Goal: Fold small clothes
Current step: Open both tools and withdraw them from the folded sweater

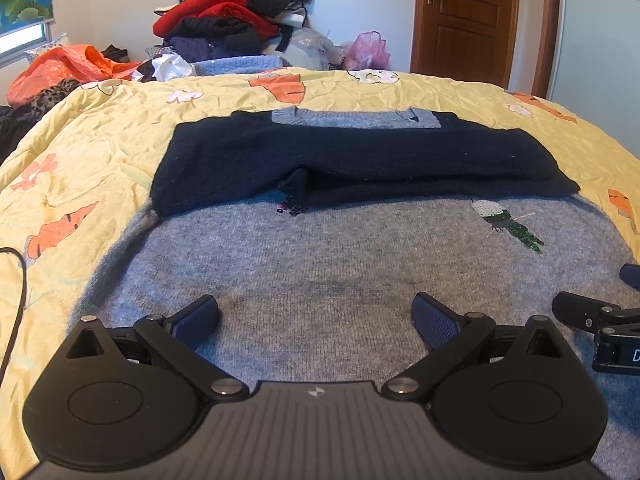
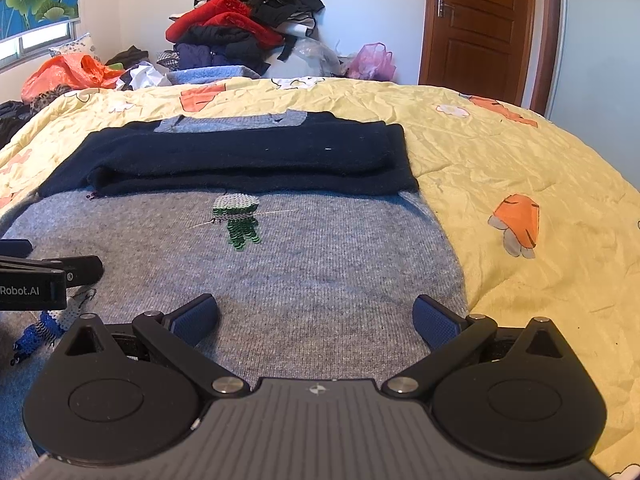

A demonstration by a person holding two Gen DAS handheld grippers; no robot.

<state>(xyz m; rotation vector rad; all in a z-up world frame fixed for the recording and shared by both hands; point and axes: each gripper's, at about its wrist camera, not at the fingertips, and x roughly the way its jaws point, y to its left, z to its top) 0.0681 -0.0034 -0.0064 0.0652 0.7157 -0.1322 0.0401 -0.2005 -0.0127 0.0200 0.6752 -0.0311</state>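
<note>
Two hand-held grippers, left hand-held gripper (image 1: 316,320) and right hand-held gripper (image 2: 316,320), hover jaws apart over the grey sweater (image 1: 320,248), navy sleeves (image 1: 360,156) folded across it.

Counts: 1 grey sweater (image 1: 320,256) with navy sleeves, lower centre of both views. 2 grippers: left gripper (image 1: 316,316), right gripper (image 2: 316,316), each with 2 blue pads. Sequin birds on the sweater: 2 clear, green bird (image 2: 238,220) mid-frame and blue bird (image 2: 38,332) lower left in the right view (a third patch of sequins under the sleeve edge is too hidden to count). 1 yellow quilt (image 2: 520,152). 1 clothes pile (image 1: 236,12) upper centre. 1 pink bag (image 1: 368,50), 1 orange bag (image 1: 60,68), 1 door (image 1: 466,16).
</note>
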